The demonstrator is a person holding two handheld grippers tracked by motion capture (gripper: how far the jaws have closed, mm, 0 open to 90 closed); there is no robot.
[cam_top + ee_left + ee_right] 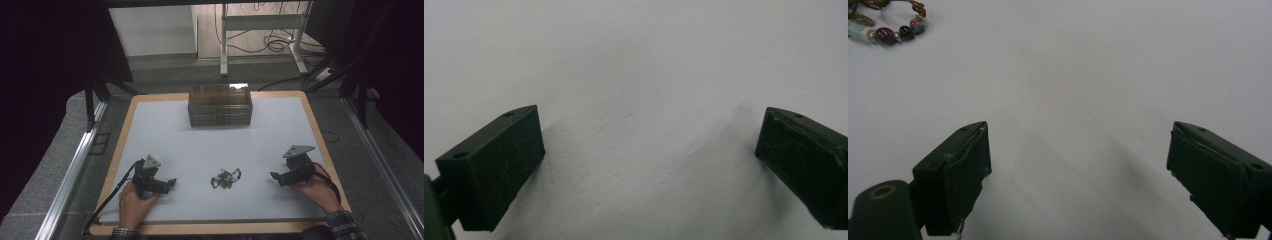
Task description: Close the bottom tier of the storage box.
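Beaded bracelet [226, 177], table centre: light, limp, slippery; pinch one strand. Left claw [171, 183] at 9, right claw [273, 175] at 3, both released, empty.

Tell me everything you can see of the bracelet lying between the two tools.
The bracelet is a small beaded piece lying loose and bunched on the white mat, near the front, roughly midway between the two tools, untouched by either. In the right gripper view it sits at the upper left: dark red, black, pink and teal beads, one pale green tube bead and small silver spacers, joined by brass-coloured links or wire. It looks like glass or stone on metal. Its clasp cannot be made out.
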